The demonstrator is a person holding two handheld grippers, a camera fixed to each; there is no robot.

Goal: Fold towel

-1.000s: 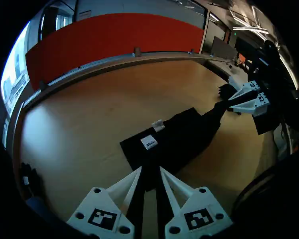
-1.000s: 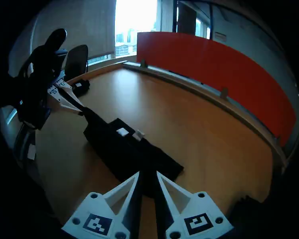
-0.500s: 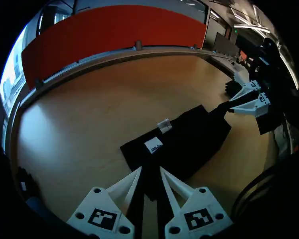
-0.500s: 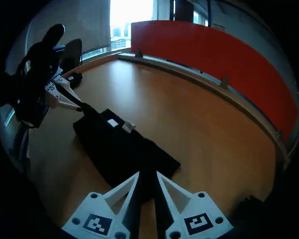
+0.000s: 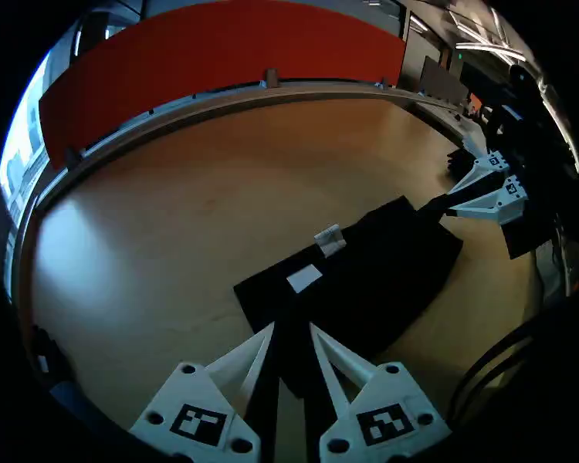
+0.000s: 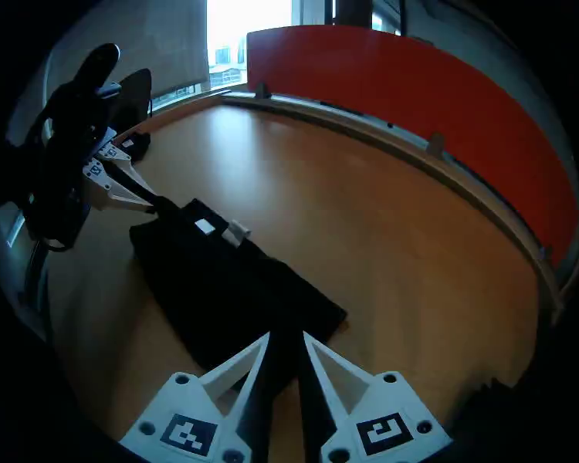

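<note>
The wooden desk [image 5: 158, 208] has broad bare surface between the black towel [image 5: 374, 270] and its far edge. That edge is closed off by the red partition [image 5: 212, 69] and its small brackets [image 5: 271, 77]. The towel covers the strip by the near edge, its ends gripped by the left gripper [image 5: 291, 328] and the right gripper [image 6: 286, 337]. A small dark object [image 6: 137, 143] sits near the desk's end edge, with an office chair [image 6: 147, 89] behind it.
</note>
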